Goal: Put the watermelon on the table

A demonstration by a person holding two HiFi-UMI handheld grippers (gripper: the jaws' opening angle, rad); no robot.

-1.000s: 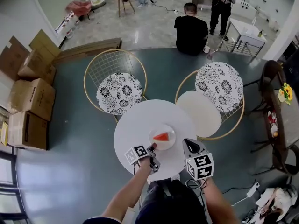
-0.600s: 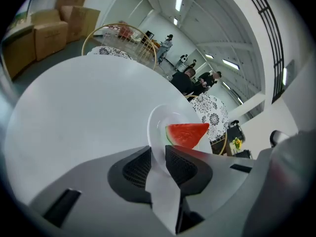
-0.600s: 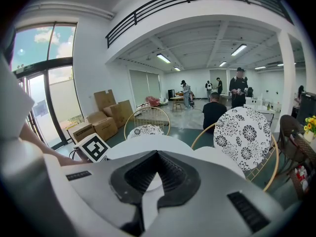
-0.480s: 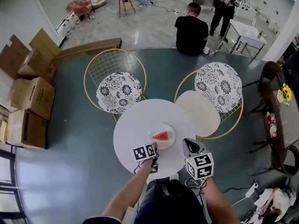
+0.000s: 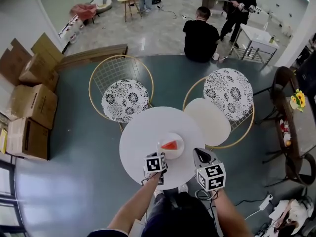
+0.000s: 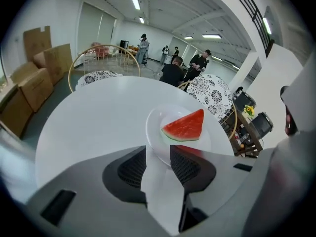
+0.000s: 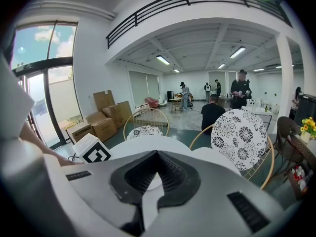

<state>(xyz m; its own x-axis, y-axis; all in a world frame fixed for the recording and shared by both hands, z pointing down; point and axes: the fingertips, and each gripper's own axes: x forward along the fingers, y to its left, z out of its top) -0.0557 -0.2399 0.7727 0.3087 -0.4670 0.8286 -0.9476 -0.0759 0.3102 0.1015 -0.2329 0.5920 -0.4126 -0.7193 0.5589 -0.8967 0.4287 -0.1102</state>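
Opening its empty jaws — left tool (image 6: 158,148) at the plate (image 6: 154,130).

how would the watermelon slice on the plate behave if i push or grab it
The watermelon slice lies flat on its broad face, so it probably won't roll or tip. On the smooth white plate it would likely slide when nudged. If real, its red flesh may dent when squeezed.

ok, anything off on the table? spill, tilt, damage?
Nothing stands out. The watermelon slice lies flat on the white plate, the plate sits level on the round white table, and nothing is spilled.
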